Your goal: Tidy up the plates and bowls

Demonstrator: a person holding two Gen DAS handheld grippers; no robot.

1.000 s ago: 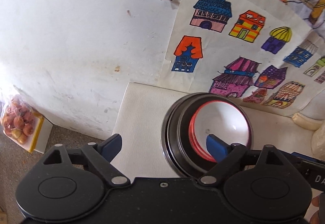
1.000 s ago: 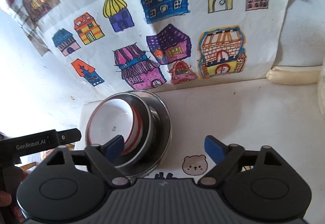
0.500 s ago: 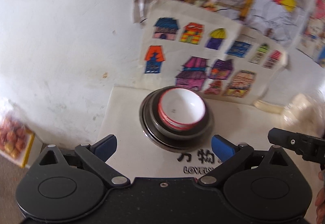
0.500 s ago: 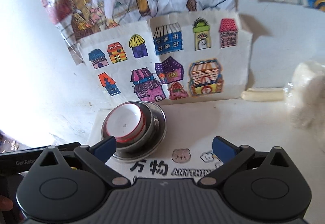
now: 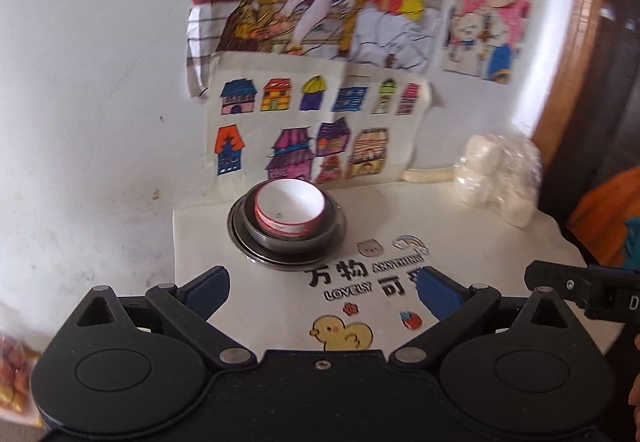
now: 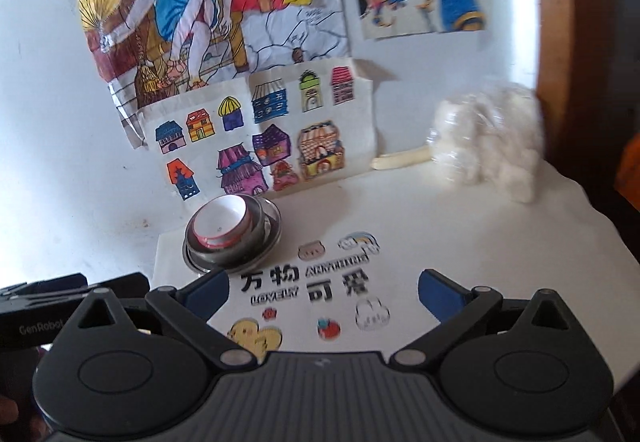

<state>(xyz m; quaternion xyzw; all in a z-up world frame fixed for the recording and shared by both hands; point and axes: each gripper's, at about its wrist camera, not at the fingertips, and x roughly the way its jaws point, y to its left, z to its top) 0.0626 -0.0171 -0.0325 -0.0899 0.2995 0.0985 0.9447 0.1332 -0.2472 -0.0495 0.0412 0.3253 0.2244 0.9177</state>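
**Both grippers drawn back from the nested stack**

Compared with a second ago, both cameras are seen to have been pulled well away from the dishes. The left gripper (image 5: 322,292), whose right finger was then over the bowl's rim, is now held apart from the stack with its jaws spread wide and nothing between them. The right gripper (image 6: 324,292) is likewise held wide and empty, well short of the stack. More of the printed table cover (image 5: 460,238) and of the wall drawings (image 6: 224,1) has been brought into view than before.

The white bowl with a red rim (image 5: 290,207) is seated inside a steel bowl (image 5: 288,238), which is seated in turn on a steel plate (image 5: 340,232); the stack is placed at the rear left of the cover, just in front of the sheet of painted houses (image 5: 304,133) propped against the wall.

The plate's near edge is partly hidden by the left finger in the right view. A plastic-wrapped white bundle (image 6: 488,141) at the rear right is blurred, and its contents cannot be made out. A bag of small reddish items (image 5: 12,378) is cut off at the left edge. The printed lettering is smeared by motion.
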